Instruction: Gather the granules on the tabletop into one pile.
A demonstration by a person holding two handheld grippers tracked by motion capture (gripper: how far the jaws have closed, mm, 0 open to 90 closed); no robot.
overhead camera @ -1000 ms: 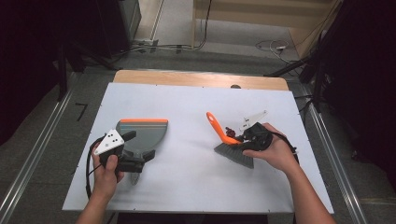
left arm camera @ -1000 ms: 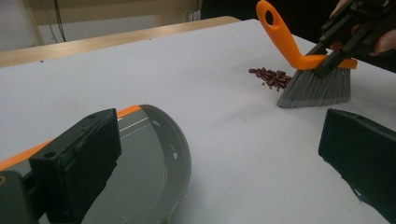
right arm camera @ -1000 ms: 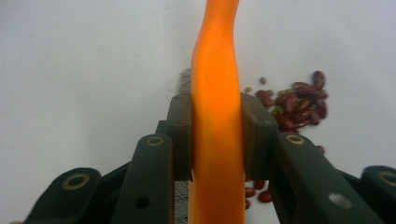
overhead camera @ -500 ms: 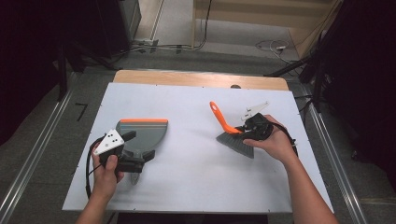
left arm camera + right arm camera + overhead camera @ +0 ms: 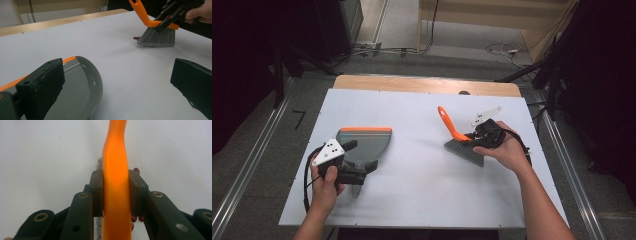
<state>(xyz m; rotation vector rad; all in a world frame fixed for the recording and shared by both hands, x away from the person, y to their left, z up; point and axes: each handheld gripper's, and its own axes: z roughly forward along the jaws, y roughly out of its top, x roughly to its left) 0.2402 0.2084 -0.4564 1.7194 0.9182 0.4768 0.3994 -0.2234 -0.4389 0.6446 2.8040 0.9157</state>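
A brush [image 5: 448, 124] with an orange handle and grey bristles stands with its bristles on the white table [image 5: 422, 200] at the right. My right gripper [image 5: 472, 137] is shut on the handle just above the bristles. In the right gripper view both pads press the orange handle [image 5: 116, 150] of the brush. A few small dark red bits [image 5: 135, 38] lie beside the bristles. A grey dustpan [image 5: 364, 142] with an orange front edge lies flat at the left. My left gripper [image 5: 362, 155] hovers over its rear part, jaws wide open; one jaw is above the dustpan [image 5: 77, 85], the other above bare table.
A wooden strip [image 5: 427, 85] runs along the table's far edge. Metal rails [image 5: 562, 150] flank the table on both sides. Cables [image 5: 387, 50] lie on the floor beyond it. Open white surface separates the dustpan and the brush.
My right gripper has carried the brush a little away from the person, and the handle now stands more upright. The left gripper and the dustpan have stayed put.
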